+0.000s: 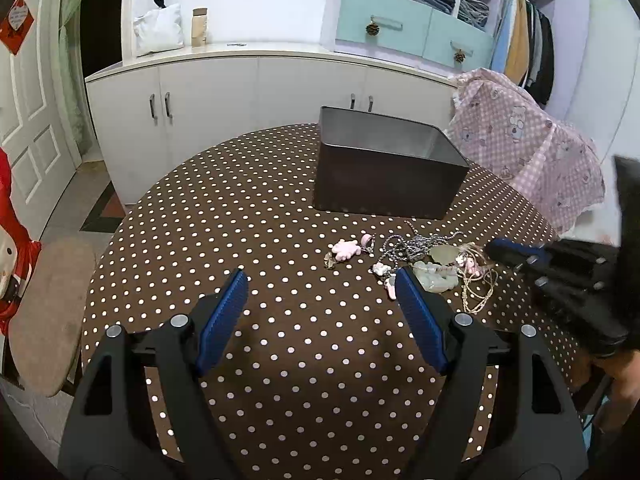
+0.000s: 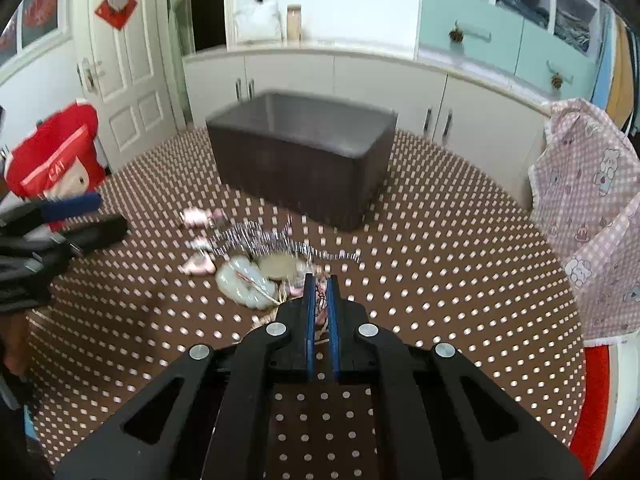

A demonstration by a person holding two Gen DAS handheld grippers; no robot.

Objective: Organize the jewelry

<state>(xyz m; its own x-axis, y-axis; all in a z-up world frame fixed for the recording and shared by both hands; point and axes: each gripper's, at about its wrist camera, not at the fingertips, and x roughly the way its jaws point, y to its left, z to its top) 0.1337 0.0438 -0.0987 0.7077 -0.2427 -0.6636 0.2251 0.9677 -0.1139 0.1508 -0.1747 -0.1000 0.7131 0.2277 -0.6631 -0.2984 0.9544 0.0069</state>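
Observation:
A pile of jewelry (image 1: 436,266) lies on the brown polka-dot table (image 1: 280,240): a silver chain (image 1: 416,244), a pale green jade pendant (image 1: 434,278), pink charms (image 1: 346,249) and a beige beaded cord (image 1: 478,286). A dark rectangular box (image 1: 384,168) stands open behind it. My left gripper (image 1: 320,284) is open and empty, just left of the pile. My right gripper (image 2: 320,284) is shut on a pink beaded piece (image 2: 321,300) at the pile's near edge; the jade pendant (image 2: 244,284) and chain (image 2: 272,240) lie just beyond. The right wrist view is motion-blurred.
White cabinets (image 1: 248,92) run behind the table. A chair with pink patterned cloth (image 1: 528,152) stands at the right, a round stool (image 1: 52,316) and red bag (image 2: 52,156) at the left. The box (image 2: 304,160) sits mid-table.

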